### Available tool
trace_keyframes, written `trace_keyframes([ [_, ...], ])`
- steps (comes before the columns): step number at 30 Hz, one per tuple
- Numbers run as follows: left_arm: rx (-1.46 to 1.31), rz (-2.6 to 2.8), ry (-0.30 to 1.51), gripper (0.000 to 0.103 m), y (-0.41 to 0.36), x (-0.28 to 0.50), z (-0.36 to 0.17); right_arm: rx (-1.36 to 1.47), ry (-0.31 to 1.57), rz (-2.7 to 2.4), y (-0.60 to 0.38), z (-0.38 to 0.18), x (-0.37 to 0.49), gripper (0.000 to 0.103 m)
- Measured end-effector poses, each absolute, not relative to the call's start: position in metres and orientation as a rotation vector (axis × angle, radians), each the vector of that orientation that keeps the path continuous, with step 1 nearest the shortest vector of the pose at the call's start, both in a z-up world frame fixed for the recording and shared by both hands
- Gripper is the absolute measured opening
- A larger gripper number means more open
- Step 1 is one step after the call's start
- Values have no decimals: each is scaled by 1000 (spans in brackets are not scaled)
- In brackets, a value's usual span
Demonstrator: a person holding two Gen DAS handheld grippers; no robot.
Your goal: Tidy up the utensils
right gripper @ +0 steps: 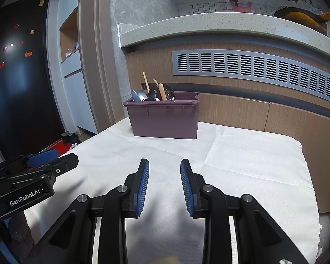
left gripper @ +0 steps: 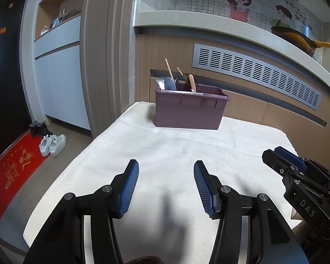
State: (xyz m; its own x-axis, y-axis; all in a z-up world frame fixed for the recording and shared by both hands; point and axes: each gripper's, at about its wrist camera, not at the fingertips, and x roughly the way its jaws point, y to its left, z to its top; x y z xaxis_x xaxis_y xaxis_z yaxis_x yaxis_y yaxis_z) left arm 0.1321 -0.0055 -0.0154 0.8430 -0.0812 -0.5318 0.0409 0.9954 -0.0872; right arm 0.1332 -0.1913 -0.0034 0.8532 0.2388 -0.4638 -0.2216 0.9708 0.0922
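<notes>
Left wrist view: nearest the lens, the left gripper [left gripper: 166, 171] hangs over the near part of the white-cloth-covered table [left gripper: 176, 149], its blue ribbed fingers [left gripper: 129, 189] spread wide with nothing between them. At the right edge of the table the right gripper [left gripper: 281, 158] reaches in, black with a blue pad; from here I cannot tell how its fingers stand. Toward the far left corner of the table sits the purple rectangular plastic bin [left gripper: 188, 110], holding the wooden-handled and metal utensils [left gripper: 178, 81] upright at its left end.

Right wrist view: closest in, the right gripper [right gripper: 164, 169] has its blue fingers [right gripper: 143, 187] parted by a moderate gap, holding nothing, over the table's [right gripper: 242, 165] near part. By the table's left edge the left gripper [right gripper: 55, 158] shows from the side. The purple bin [right gripper: 164, 118] stands at the far edge, the utensils [right gripper: 153, 92] leaning inside it.
</notes>
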Motion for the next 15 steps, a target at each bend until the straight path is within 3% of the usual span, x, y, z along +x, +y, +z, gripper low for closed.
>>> trace_keyframes([
  [15, -77, -52, 567, 53, -6, 129, -16, 40, 504, 237, -192, -5, 133, 28],
])
